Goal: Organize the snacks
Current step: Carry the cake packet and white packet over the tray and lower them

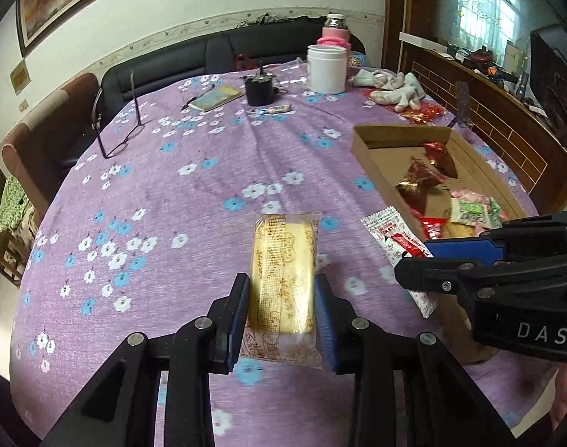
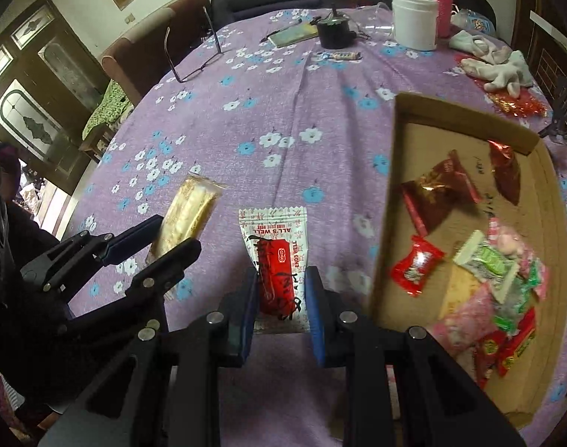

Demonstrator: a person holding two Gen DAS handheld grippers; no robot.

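My left gripper [image 1: 281, 290] is shut on a yellow wrapped cake bar [image 1: 283, 272], held above the purple flowered tablecloth; the bar also shows in the right wrist view [image 2: 188, 216]. My right gripper [image 2: 281, 287] is shut on a white and red snack packet [image 2: 277, 257], just left of the cardboard box [image 2: 386, 186]. The packet shows in the left wrist view [image 1: 393, 240] beside the right gripper [image 1: 425, 260]. The box holds several wrapped snacks, among them a red-gold pouch [image 2: 438, 190] and a green-white packet [image 2: 488, 264].
At the far side of the table stand a white jar [image 1: 326, 69], a pink bottle [image 1: 335, 29], a black cup [image 1: 260, 89], a notebook [image 1: 216, 97] and white gloves [image 1: 395, 87]. Glasses [image 1: 119, 123] lie at the left. A small candy roll [image 1: 279, 109] lies mid-table.
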